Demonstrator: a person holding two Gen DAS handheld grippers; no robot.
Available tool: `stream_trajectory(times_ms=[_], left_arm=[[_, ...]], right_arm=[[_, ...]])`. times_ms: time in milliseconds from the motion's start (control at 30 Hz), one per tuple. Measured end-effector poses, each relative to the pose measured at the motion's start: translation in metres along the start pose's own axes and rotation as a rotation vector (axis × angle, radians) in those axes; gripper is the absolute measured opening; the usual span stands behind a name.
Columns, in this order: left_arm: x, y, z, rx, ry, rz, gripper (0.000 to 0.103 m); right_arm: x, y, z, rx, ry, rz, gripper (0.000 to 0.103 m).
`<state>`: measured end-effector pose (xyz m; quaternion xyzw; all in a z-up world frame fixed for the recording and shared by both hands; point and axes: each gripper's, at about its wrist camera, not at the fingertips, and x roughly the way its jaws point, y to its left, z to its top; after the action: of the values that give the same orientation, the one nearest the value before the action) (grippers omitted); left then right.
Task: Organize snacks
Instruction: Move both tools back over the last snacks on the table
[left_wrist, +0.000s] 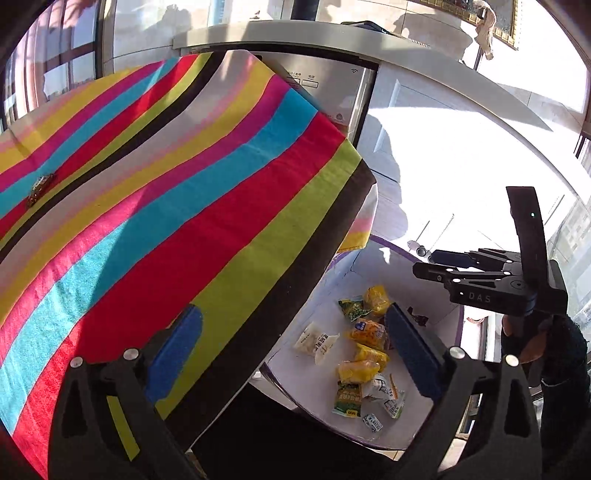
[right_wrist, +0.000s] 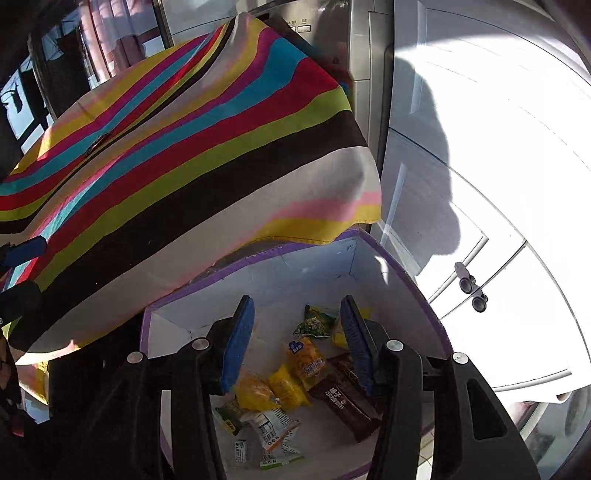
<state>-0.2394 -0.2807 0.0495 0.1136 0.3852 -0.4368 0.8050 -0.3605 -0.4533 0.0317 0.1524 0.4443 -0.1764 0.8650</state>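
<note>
A white box with a purple rim (left_wrist: 380, 240) (right_wrist: 258, 255) stands below the table's edge. In it lie several snack packets: yellow ones (left_wrist: 360, 370) (right_wrist: 286, 386), a green one (left_wrist: 351, 308) (right_wrist: 314, 325), white ones (left_wrist: 316, 341) (right_wrist: 273, 424) and a brown bar (right_wrist: 343, 400). My right gripper (right_wrist: 297, 343) (left_wrist: 428, 264) hangs open over the box, and nothing sits between its pads. My left gripper (left_wrist: 295, 328) is wide open and holds nothing, straddling the table edge and the box. One small wrapped snack (left_wrist: 40, 188) (right_wrist: 96, 142) lies on the striped tablecloth (left_wrist: 166, 184) (right_wrist: 184, 129).
The tablecloth hangs over the table edge above the box. Behind the table stands a steel appliance (left_wrist: 332, 96) (right_wrist: 332, 37). White cabinet doors with round knobs (right_wrist: 470, 283) lie to the right in bright sun. A person's hand (left_wrist: 532, 345) holds the right gripper.
</note>
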Motion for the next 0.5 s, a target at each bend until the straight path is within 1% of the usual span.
stream_trajectory(times_ms=[67,167,233,333,400,500], left_arm=[[-0.014,0.024,0.004,-0.049,-0.052,0.037,0.1],[-0.026,0.063,0.002,-0.109,-0.107,0.124,0.1],[-0.03,0.094,-0.001,-0.155,-0.105,0.191,0.1],[-0.036,0.14,-0.008,-0.245,-0.108,0.254,0.1],[-0.04,0.17,-0.011,-0.299,-0.101,0.299,0.1],[-0.041,0.213,-0.016,-0.359,-0.078,0.369,0.1]], right_arm=[[-0.003,0.018,0.009,-0.033,-0.029,0.05,0.059],[-0.005,0.057,0.028,-0.12,-0.083,0.11,0.061],[-0.002,0.085,0.042,-0.164,-0.102,0.147,0.063],[0.012,0.129,0.066,-0.219,-0.101,0.213,0.075],[0.026,0.159,0.081,-0.259,-0.084,0.252,0.077],[0.052,0.209,0.104,-0.343,-0.065,0.271,0.08]])
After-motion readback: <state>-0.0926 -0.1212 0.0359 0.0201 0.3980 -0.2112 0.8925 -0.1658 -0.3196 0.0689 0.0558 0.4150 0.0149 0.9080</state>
